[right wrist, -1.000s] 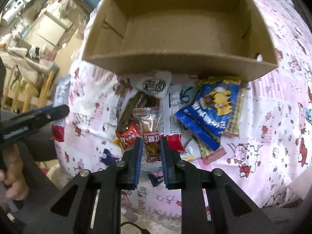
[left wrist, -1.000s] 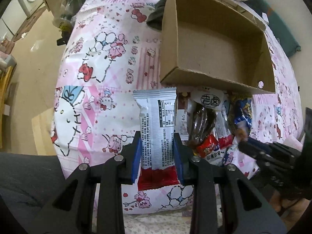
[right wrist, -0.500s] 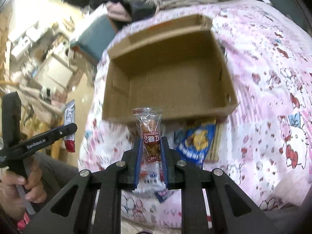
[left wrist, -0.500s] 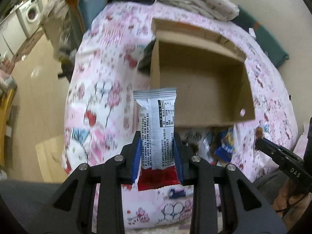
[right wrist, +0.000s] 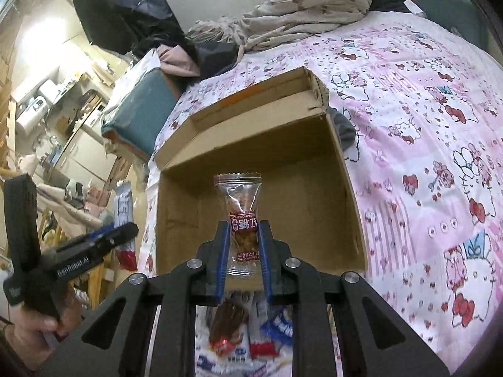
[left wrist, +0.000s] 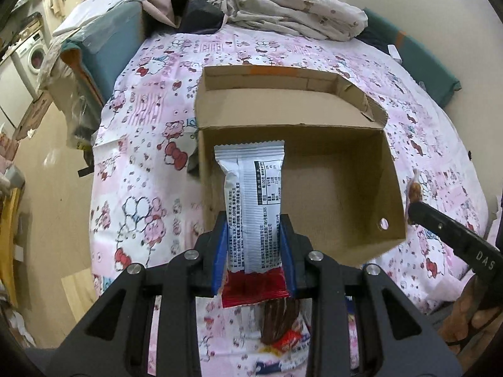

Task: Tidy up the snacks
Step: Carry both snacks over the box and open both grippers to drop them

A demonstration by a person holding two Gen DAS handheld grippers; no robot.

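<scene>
And here's the bed (left wrist: pixel 151 144), spread with a pink cartoon-cat sheet. An open cardboard box (left wrist: pixel 389 169) sits right on it, mid-bed. At the near edge, a small heap of snack packets (right wrist: pixel 239 330) lies on the sheet just in front of the box. Up at the far end, a crumpled pale blanket (left wrist: pixel 292 9) is bunched beside dark clothing (left wrist: pixel 198 15).

A: Place type?
B: Home, bedroom. Bed (left wrist: pixel 314 53) with a pink cartoon-print sheet, crumpled bedding (left wrist: pixel 292 9) heaped at the far end.
A: Anything else to back it?
B: Washing machine (left wrist: pixel 33 56) off to the left, clothes (right wrist: pixel 176 59) piled beside the bed, cluttered cabinets (right wrist: pixel 78 138) in the background. Lived-in, not a lab.
</scene>
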